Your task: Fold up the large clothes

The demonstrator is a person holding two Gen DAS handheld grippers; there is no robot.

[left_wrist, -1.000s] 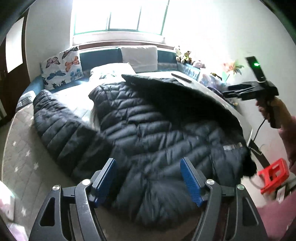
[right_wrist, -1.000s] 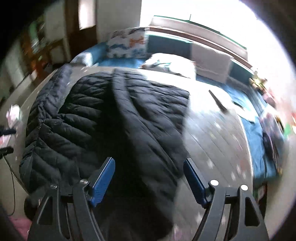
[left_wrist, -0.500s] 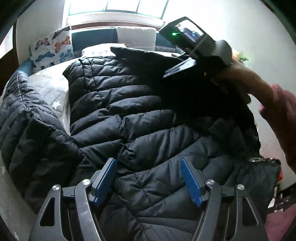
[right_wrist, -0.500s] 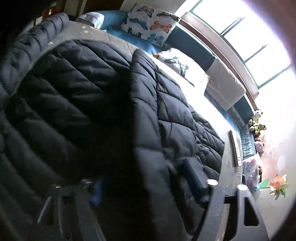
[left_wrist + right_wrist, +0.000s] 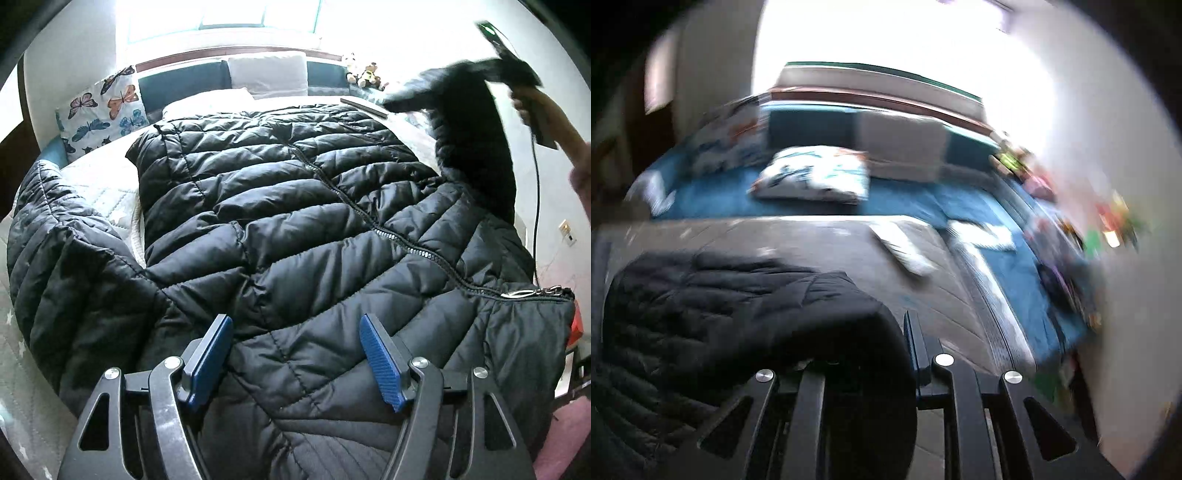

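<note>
A large black quilted puffer jacket [image 5: 295,206] lies front up on the bed, zipper running diagonally, its left sleeve [image 5: 66,266] spread to the left. My left gripper [image 5: 297,354] is open, hovering just above the jacket's near part. My right gripper [image 5: 491,70] is raised at the upper right and holds the jacket's right sleeve [image 5: 476,140] lifted off the bed. In the blurred right wrist view the jaws [image 5: 882,347] are closed on black jacket fabric [image 5: 738,306] that drapes over the left finger.
The grey quilted bed cover [image 5: 923,295] extends to a blue sheet [image 5: 798,199]. Butterfly pillows [image 5: 107,110] and a white cushion [image 5: 267,72] sit at the head. A flat dark object [image 5: 364,107] lies far right. Soft toys [image 5: 364,75] line the wall.
My right gripper closed on the right sleeve and lifted it up to the right, uncovering the jacket front. My left gripper stayed open over the near part.
</note>
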